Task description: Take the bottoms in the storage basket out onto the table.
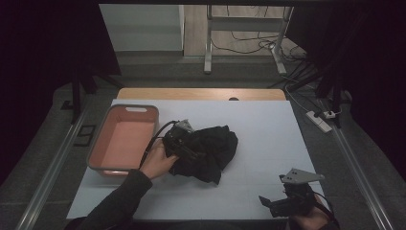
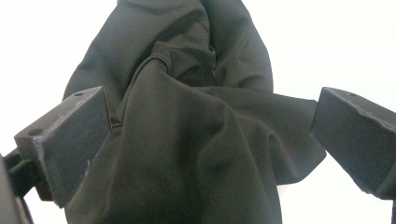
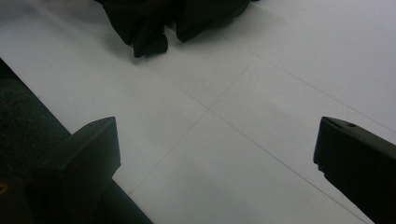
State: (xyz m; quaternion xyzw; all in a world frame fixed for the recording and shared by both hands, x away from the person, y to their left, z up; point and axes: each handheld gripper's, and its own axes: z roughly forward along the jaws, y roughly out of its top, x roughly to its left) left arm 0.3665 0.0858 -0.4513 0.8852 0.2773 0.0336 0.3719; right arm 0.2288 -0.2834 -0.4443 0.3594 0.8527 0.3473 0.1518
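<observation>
A crumpled black cloth (image 1: 210, 151) lies in the middle of the white table (image 1: 268, 129). My left gripper (image 1: 190, 149) rests at the cloth's left edge, held by a hand in a dark sleeve. In the left gripper view it (image 2: 210, 140) stands open, jaws wide apart, with the bunched black cloth (image 2: 187, 130) between them and brushing the left jaw. My right gripper (image 1: 267, 203) hovers near the table's front right edge. Its own view shows it (image 3: 215, 158) open over bare white surface, with the cloth (image 3: 173, 18) farther off at the top.
A pink rectangular bin (image 1: 122, 139) with a grey rim stands at the table's left, just beside the left hand. Wooden table edge (image 1: 201, 94) shows at the back. Desk legs, cables and a power strip (image 1: 320, 120) lie beyond the table.
</observation>
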